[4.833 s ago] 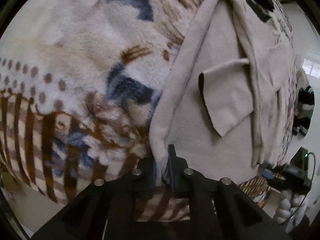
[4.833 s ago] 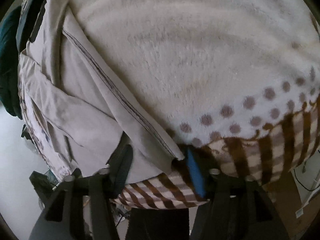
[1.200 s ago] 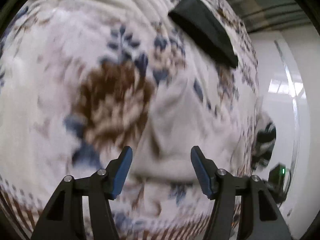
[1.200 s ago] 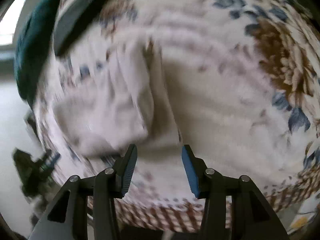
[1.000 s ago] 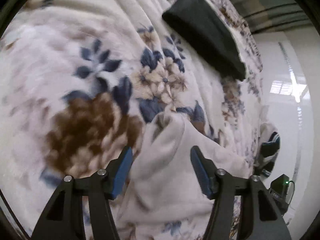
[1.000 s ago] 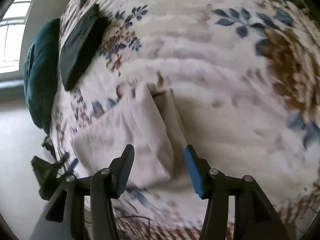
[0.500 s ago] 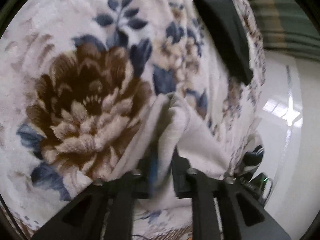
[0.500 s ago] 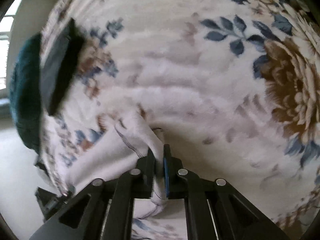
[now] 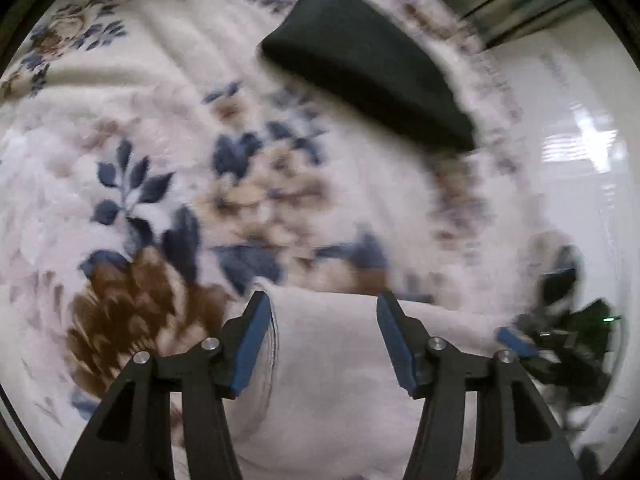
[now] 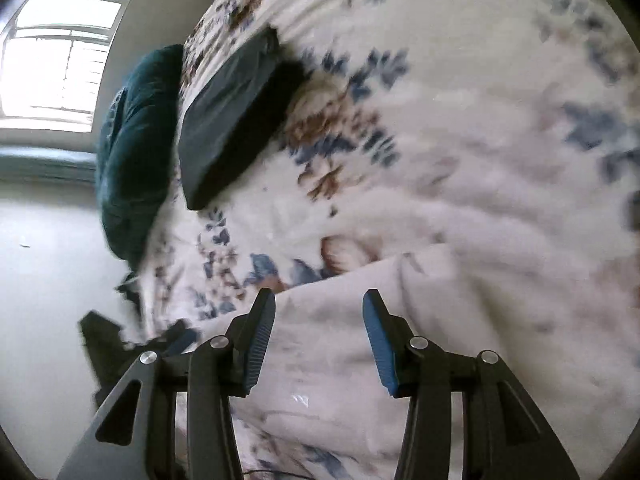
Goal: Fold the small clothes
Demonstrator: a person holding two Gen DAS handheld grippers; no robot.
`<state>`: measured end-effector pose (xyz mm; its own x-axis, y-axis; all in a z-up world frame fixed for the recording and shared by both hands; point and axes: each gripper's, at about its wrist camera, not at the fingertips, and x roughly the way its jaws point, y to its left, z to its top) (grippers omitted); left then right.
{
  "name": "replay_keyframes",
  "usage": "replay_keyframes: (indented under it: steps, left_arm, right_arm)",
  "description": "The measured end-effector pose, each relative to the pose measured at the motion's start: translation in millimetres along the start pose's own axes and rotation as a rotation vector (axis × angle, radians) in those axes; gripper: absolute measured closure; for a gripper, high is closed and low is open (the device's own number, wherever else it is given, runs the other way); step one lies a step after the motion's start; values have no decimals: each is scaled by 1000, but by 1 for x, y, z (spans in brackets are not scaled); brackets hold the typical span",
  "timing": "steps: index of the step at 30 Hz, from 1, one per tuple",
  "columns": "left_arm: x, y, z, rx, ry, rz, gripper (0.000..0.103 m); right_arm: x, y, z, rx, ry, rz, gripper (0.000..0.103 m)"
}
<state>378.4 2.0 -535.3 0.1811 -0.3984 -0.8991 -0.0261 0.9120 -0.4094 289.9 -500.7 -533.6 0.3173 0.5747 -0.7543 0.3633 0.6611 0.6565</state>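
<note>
We see the left gripper (image 9: 324,316) & right gripper (image 10: 319,312) both spread apart, empty; beige garment (image 9: 332,364) lies under them, long axis 9-to-3 o'clock; dark folded cloth (image 9: 368,68) at 1 o'clock on the blanket (image 9: 168,128).

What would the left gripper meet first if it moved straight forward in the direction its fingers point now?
Most likely the pale beige folded garment, which lies between and just ahead of the open left gripper. Beyond it comes the fluffy floral blanket. Depth is hard to judge in this blurred fisheye view.
</note>
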Motion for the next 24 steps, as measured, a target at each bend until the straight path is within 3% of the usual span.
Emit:
replay_keyframes:
  steps: [2,5,7,12,14,15,17,18,22,24]
  left_arm:
    - [21,18,0,-48,37,33,50]
    - [33,44,-7,-136,48,-41,47]
    - [33,52,-9,-153,39,-75,47]
    - [20,51,-7,-151,54,-74,47]
    - [0,48,-8,-154,34,-100,47]
    - [-13,48,-10,-153,13,-119,42]
    - [-23,55,-19,-169,0,-172,22]
    - [-21,62,-25,-180,26,-186,22]
    - [23,83,-48,-266,199,-285,22]
    - [38,84,-52,-290,231,-333,22]
  right_arm:
    - [16,-18,6,44,0,-17,55]
    - [21,-50,9,123,-21,-12,59]
    - [20,-64,9,136,-35,-13,62]
    - [8,-86,10,171,-73,-108,61]
    - [0,-94,11,200,-57,-114,58]
    - [-7,-95,11,208,-53,-102,50]
    - [-25,-96,10,202,-59,-66,39]
    - [-32,-95,7,192,-59,-39,31]
    - [-24,-108,-1,188,78,53,28]
    - [-1,-124,-8,229,189,104,28]
